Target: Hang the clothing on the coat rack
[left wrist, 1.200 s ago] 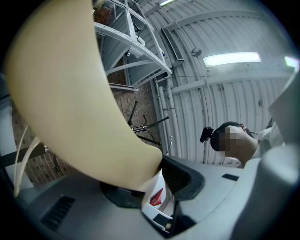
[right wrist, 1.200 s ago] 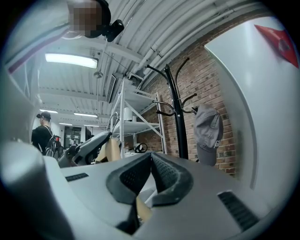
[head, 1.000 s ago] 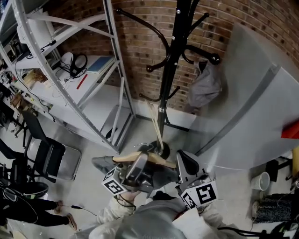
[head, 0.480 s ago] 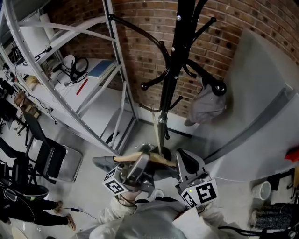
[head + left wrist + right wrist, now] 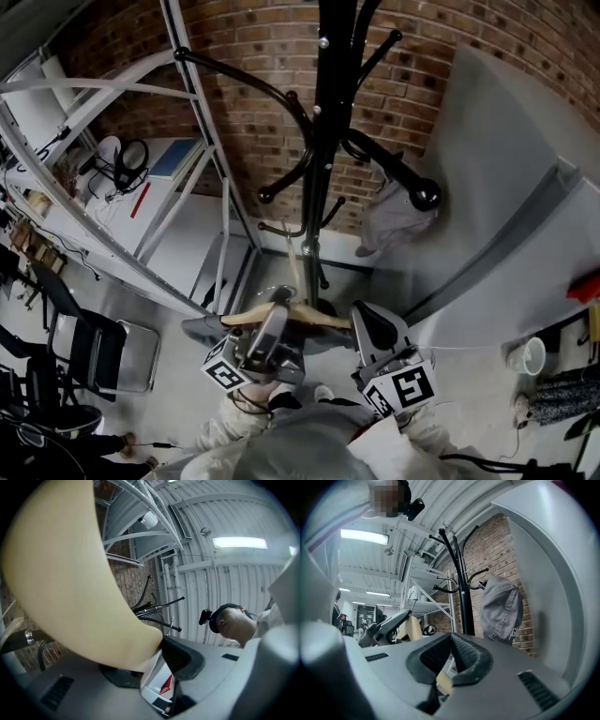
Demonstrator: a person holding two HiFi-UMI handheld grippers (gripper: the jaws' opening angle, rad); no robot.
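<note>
Hanger [image 5: 70, 573]: curved smooth wood, lt tan

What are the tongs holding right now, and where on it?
Both hold the wooden hanger: left tongs clamp it near its middle, right tongs pinch its right end.

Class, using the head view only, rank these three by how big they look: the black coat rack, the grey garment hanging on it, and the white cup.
1. coat rack, by far the largest
2. grey garment
3. white cup, clearly the smallest
No two look alike.
</note>
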